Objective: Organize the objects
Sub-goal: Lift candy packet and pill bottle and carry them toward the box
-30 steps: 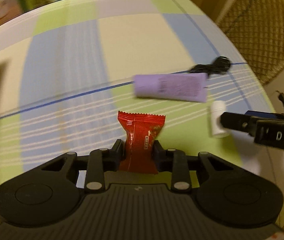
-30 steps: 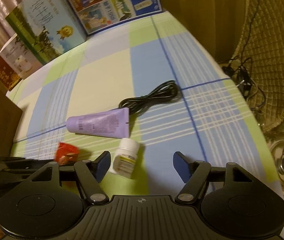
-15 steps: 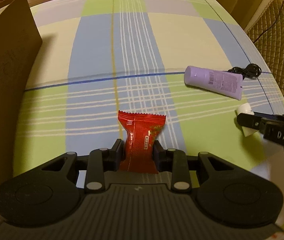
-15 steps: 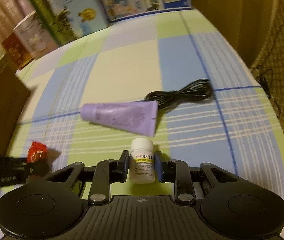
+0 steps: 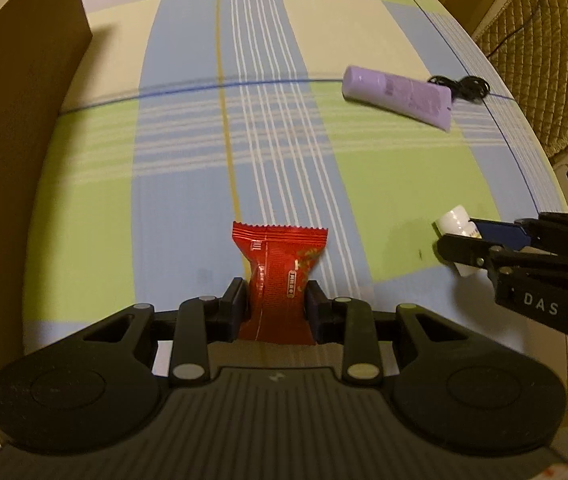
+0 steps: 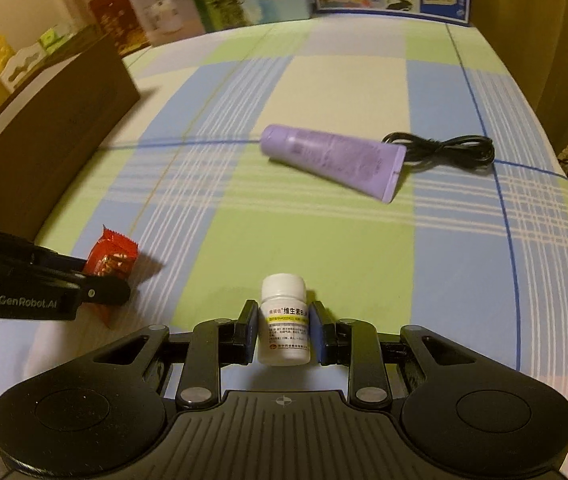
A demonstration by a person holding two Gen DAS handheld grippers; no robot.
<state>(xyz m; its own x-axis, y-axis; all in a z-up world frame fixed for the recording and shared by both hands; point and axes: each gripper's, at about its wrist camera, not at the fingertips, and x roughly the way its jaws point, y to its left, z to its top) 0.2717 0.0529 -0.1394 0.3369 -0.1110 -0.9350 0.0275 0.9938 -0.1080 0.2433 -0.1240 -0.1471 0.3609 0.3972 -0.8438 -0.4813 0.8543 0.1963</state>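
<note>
Left gripper [image 5: 276,304] clamps a red packet [image 5: 280,272] — right gripper [image 6: 283,330], just closed, pinches a white bottle [image 6: 284,320].

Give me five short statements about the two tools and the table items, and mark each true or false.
1. The left tool grips a red packet. True.
2. The right tool is empty. False: it is shut on a white bottle.
3. The purple tube lies flat on the cloth. True.
4. The black cable is wound round the bottle. False: it lies beside the tube's flat end.
5. The tube stands upright. False: it lies on its side.
</note>
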